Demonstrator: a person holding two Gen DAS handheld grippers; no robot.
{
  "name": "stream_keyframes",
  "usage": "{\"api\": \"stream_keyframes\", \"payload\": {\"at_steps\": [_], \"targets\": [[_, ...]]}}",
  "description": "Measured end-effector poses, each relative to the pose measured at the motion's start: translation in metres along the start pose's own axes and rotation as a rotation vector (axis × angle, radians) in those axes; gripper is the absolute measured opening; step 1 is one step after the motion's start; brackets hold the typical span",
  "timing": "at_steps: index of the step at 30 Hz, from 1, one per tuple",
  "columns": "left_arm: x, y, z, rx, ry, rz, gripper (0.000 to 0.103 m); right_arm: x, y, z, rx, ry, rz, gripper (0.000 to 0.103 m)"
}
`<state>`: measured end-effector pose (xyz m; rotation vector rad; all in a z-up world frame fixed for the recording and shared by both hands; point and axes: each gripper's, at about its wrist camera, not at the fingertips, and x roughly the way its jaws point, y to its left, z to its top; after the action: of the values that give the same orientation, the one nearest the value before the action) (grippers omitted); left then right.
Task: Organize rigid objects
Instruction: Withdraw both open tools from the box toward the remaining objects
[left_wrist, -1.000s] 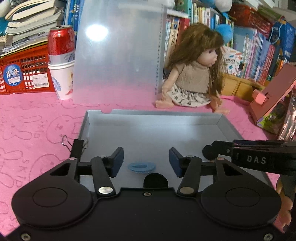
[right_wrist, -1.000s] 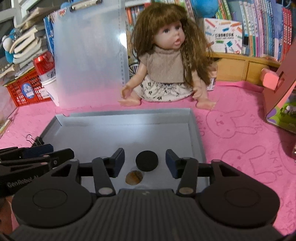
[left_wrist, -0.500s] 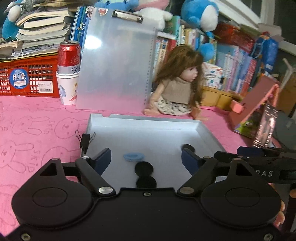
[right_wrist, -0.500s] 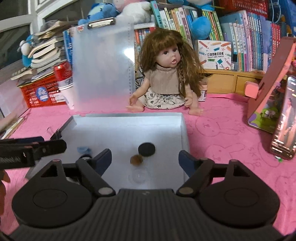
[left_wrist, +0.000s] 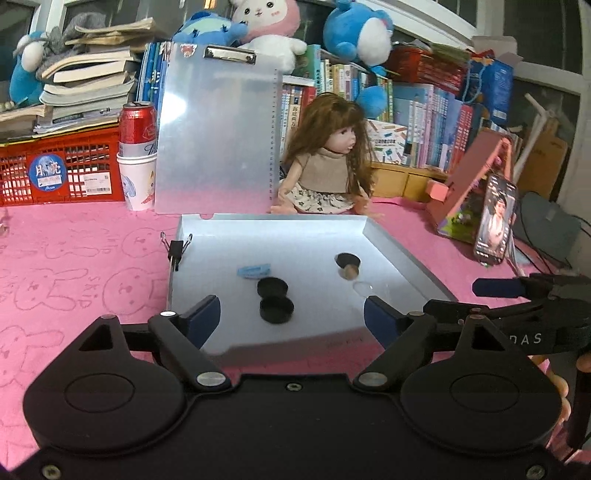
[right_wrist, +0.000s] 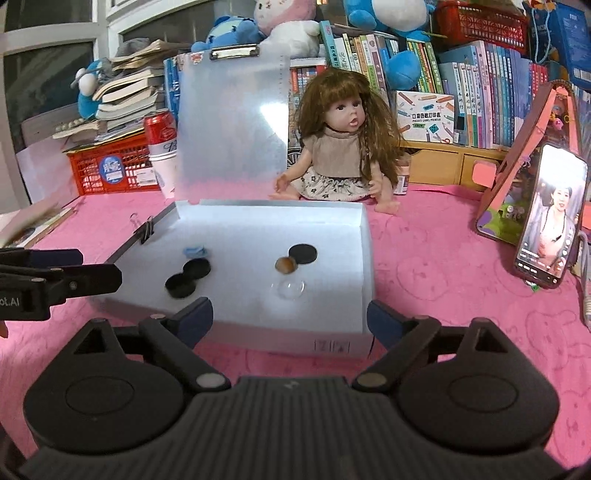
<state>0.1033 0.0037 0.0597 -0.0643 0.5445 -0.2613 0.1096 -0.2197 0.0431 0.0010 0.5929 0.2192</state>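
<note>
We record a shallow grey cardboard tray lying on the pink rabbit-print cloth, its near edge open. In it: two flat black round caps touching one another at left centre; a light-blue plastic cap just behind them; a third black disc at right centre with a small brown round piece touching its near side; a clear domed lid nearer us, faint and hard to make out. A black binder clip grips the tray's left wall. Our left gripper hangs above the tray's near edge, fingers spread wide, holding and touching nothing; our right gripper likewise stands wide apart and empty, just before the tray. Behind the tray: a frosted translucent clipboard standing upright, a long-haired brown doll seated, a red drinks can set in a white paper cup, a red plastic crate. To the right, a lit phone leans upright. Each camera cuts off the other gripper at the frame edge.
</note>
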Motion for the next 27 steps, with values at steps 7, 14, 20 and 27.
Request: {"api": "stream_keyframes", "payload": {"at_steps": [7, 14, 20, 27], "targets": [[-0.025, -0.011, -0.025, 0.029, 0.006, -0.023, 0.085, -0.024, 0.013, -0.022, -0.038, -0.017, 0.015, 0.098], [-0.046, -0.018, -0.049, 0.054, 0.014, -0.020, 0.085, -0.044, 0.020, -0.042, -0.080, -0.027, 0.010, 0.100], [-0.059, -0.022, -0.067, 0.079, 0.020, -0.011, 0.086, -0.055, 0.023, -0.060, -0.105, -0.031, 0.005, 0.100], [-0.066, -0.023, -0.085, 0.093, 0.048, -0.014, 0.086, -0.062, 0.031, -0.082, -0.150, -0.031, 0.015, 0.100]]}}
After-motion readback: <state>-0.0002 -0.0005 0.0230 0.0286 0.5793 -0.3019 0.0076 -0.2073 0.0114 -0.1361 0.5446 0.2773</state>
